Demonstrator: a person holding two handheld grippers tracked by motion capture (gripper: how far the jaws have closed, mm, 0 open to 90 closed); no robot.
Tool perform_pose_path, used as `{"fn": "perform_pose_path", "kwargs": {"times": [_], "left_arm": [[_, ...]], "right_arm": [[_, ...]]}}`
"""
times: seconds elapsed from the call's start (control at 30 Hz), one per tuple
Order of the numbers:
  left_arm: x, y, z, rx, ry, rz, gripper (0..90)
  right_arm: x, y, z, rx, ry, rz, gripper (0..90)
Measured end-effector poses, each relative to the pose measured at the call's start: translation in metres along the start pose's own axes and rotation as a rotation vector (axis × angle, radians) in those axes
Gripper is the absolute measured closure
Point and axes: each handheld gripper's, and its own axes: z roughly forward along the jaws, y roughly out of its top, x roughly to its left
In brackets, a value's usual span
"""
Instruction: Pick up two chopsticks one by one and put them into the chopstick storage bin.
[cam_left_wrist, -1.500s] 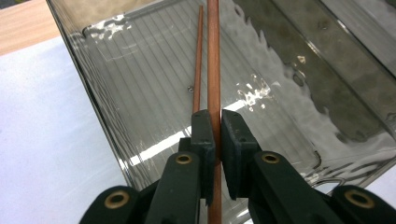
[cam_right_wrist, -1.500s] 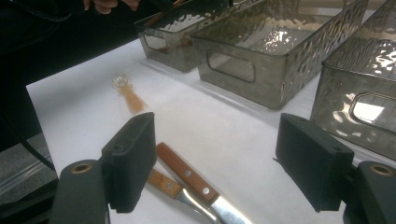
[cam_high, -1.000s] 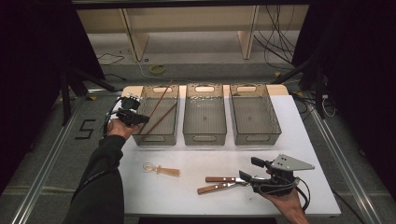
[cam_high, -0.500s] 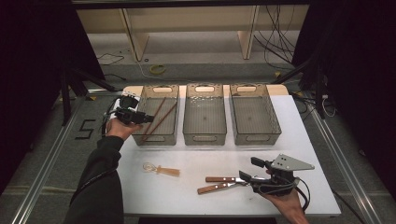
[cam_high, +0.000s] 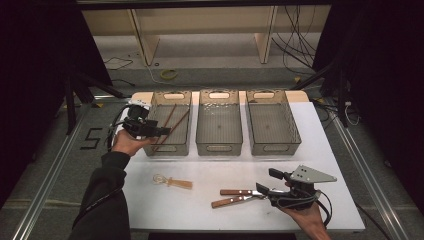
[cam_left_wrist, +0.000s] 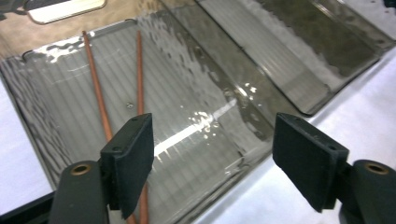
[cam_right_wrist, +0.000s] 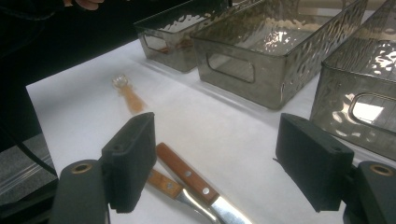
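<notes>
Chopsticks (cam_left_wrist: 100, 98) in tub (cam_left_wrist: 196, 70) (left claw (cam_left_wrist: 215, 154) agape)

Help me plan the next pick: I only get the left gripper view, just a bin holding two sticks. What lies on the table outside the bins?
Observer: Two wooden-handled knives lie side by side near the front edge of the table.
Operator: Where is the right gripper?
Observer: The right gripper is at the knives' blade ends, jaws open, holding nothing.
Operator: Anything else out there?
Observer: A small wooden-handled tool lies alone, left of the knives.
</notes>
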Motion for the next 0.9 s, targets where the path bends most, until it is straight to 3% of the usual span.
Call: {"fn": "perform_pose_path", "kwargs": {"times": [0.1, 0.17, 0.5, 0.9], "left_arm": [[-0.006, -0.003, -0.004, -0.012, -0.015, 0.02, 26.1], [-0.011, -0.004, -0.006, -0.022, -0.046, 0.032, 24.6], [-0.033, -0.018, -0.011, -0.025, -0.081, 0.112, 18.1], [-0.05, -0.031, -0.007, -0.023, -0.117, 0.157, 15.9]], "right_arm": [[0.0, 0.0, 0.0, -0.001, 0.0, 0.001, 29.6], [0.0, 0.0, 0.0, 0.0, -0.001, 0.001, 29.6], [-0.002, 0.0, -0.001, -0.001, 0.0, 0.006, 29.6], [-0.003, -0.001, 0.0, -0.002, 0.003, 0.008, 29.6]]}}
